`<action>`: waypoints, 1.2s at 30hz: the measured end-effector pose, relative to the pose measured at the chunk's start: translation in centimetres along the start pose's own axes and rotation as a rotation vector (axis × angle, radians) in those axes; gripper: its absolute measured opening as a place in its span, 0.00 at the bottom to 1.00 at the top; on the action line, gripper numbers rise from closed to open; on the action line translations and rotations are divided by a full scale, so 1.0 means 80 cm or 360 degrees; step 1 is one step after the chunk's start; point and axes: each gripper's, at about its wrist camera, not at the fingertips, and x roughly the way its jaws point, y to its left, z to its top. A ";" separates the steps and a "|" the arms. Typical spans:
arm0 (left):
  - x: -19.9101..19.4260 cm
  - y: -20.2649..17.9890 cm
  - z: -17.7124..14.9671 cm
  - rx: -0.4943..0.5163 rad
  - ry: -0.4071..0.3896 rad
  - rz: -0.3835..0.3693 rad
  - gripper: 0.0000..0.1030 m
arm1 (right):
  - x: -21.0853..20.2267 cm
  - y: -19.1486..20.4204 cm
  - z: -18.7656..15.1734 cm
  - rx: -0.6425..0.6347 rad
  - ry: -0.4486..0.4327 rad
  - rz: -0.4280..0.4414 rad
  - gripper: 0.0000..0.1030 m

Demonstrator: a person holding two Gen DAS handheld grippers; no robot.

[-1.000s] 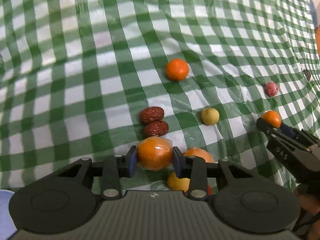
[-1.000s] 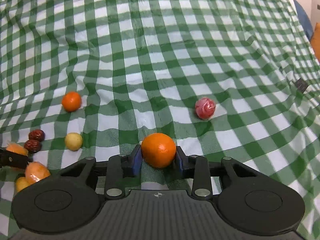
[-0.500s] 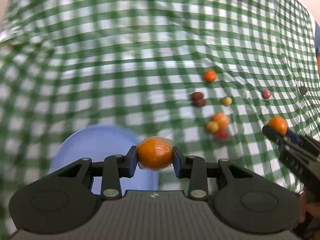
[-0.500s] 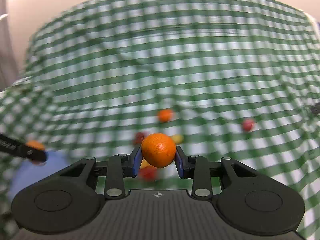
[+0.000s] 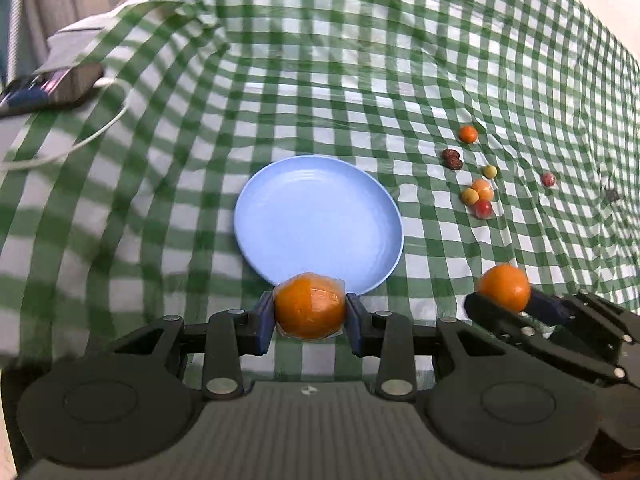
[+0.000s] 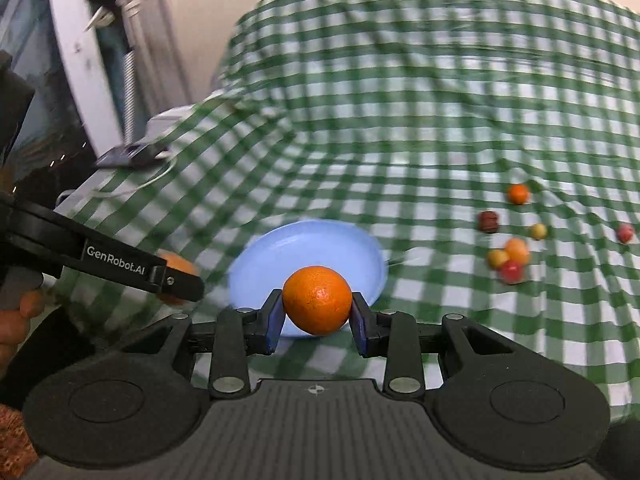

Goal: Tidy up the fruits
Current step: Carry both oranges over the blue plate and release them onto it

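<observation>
green-and-white checked cloth [image 5: 360,80], pale blue plate [image 5: 316,216], orange fruit [image 6: 317,306], dark brown dates [image 5: 452,159], black claw [image 5: 310,312] with blue pads.

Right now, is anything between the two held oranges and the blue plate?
Nothing visible. The blue plate lies bare just beyond the wrapped orange in the left gripper and the orange in the right gripper.

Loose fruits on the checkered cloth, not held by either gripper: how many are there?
8: an orange farthest back, two dark dates, a small yellow fruit, a reddish one far right, and a touching cluster of orange, yellow and red.
</observation>
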 end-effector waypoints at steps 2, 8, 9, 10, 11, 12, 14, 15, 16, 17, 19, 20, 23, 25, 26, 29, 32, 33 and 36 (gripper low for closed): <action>-0.007 0.010 -0.008 -0.0022 -0.0023 -0.0001 0.39 | 0.000 0.017 0.000 -0.0053 0.0012 0.0013 0.35; -0.026 0.034 -0.021 -0.0098 -0.0073 -0.0028 0.39 | -0.003 0.056 -0.003 -0.0192 0.0039 0.0031 0.35; -0.027 0.035 -0.022 -0.0101 -0.0074 -0.0032 0.39 | -0.004 0.059 -0.004 -0.0208 0.0044 0.0032 0.35; -0.027 0.037 -0.022 -0.0102 -0.0077 -0.0035 0.39 | -0.004 0.063 -0.005 -0.0221 0.0049 0.0033 0.35; -0.028 0.037 -0.023 -0.0103 -0.0080 -0.0036 0.39 | -0.004 0.065 -0.005 -0.0231 0.0053 0.0033 0.35; -0.029 0.038 -0.023 -0.0107 -0.0085 -0.0042 0.39 | -0.005 0.067 -0.004 -0.0242 0.0057 0.0032 0.35; -0.030 0.037 -0.023 -0.0116 -0.0097 -0.0054 0.39 | -0.006 0.071 -0.005 -0.0255 0.0057 0.0026 0.35; -0.030 0.037 -0.022 -0.0119 -0.0104 -0.0057 0.39 | -0.006 0.072 -0.004 -0.0258 0.0056 0.0023 0.35; -0.030 0.037 -0.022 -0.0119 -0.0106 -0.0059 0.39 | -0.005 0.072 -0.002 -0.0261 0.0055 0.0020 0.35; -0.030 0.037 -0.022 -0.0121 -0.0108 -0.0060 0.39 | -0.006 0.073 -0.001 -0.0263 0.0056 0.0018 0.35; -0.031 0.038 -0.022 -0.0122 -0.0115 -0.0061 0.39 | -0.007 0.072 -0.001 -0.0266 0.0057 0.0020 0.35; -0.031 0.038 -0.023 -0.0122 -0.0116 -0.0060 0.39 | -0.007 0.072 -0.001 -0.0269 0.0058 0.0021 0.35; -0.030 0.039 -0.023 -0.0124 -0.0118 -0.0059 0.39 | -0.005 0.072 -0.002 -0.0277 0.0060 0.0024 0.35; -0.030 0.039 -0.023 -0.0126 -0.0118 -0.0059 0.39 | -0.005 0.071 -0.002 -0.0283 0.0060 0.0027 0.35; -0.029 0.039 -0.023 -0.0126 -0.0118 -0.0058 0.39 | -0.005 0.072 -0.002 -0.0280 0.0060 0.0025 0.35; -0.027 0.041 -0.023 -0.0131 -0.0113 -0.0055 0.39 | -0.004 0.072 -0.002 -0.0274 0.0064 0.0025 0.35; -0.025 0.042 -0.022 -0.0138 -0.0105 -0.0055 0.39 | -0.003 0.071 -0.002 -0.0268 0.0070 0.0026 0.35; -0.024 0.042 -0.021 -0.0140 -0.0102 -0.0055 0.39 | -0.002 0.071 -0.003 -0.0266 0.0073 0.0026 0.35; -0.021 0.043 -0.020 -0.0144 -0.0096 -0.0052 0.39 | 0.001 0.069 -0.003 -0.0264 0.0082 0.0029 0.35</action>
